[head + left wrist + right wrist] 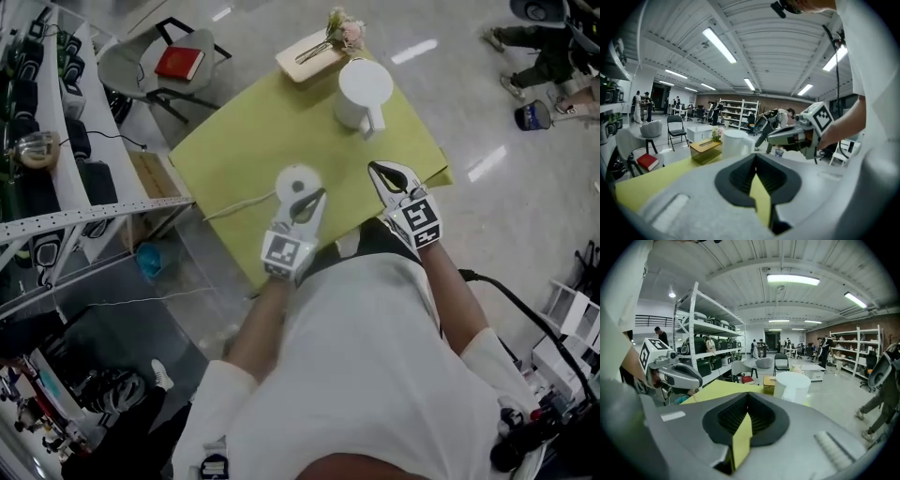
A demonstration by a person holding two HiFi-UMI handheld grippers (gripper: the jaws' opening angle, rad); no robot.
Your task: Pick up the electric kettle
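Right gripper [747, 398]: jaws together, nothing between them, only a sliver of yellow-green tabletop showing through the gap behind the tips. Held above the near edge of the table [234, 131], pointing across it toward the kettle.

Left gripper [756, 157]: jaws likewise together, empty. It hangs just beside the round white kettle base [298, 178], at the near side of the table. A white cord [239, 204] runs from that base off toward the table's left edge.

Electric kettle [364, 89]: white, plain cylinder, standing upright on the far right part of the table, long axis vertical. It is off its base and well apart from it. Handle [374, 123] faces the near side, toward the person, angled a little to the right. Neither gripper touches it; the right one is the nearer.

Beyond the kettle, at the far corner: a wooden tissue box [307, 56] with a small bunch of flowers [345, 30] just beside it. Off the table to the far left, a grey chair [131, 66] with a red book [179, 63] on its seat.
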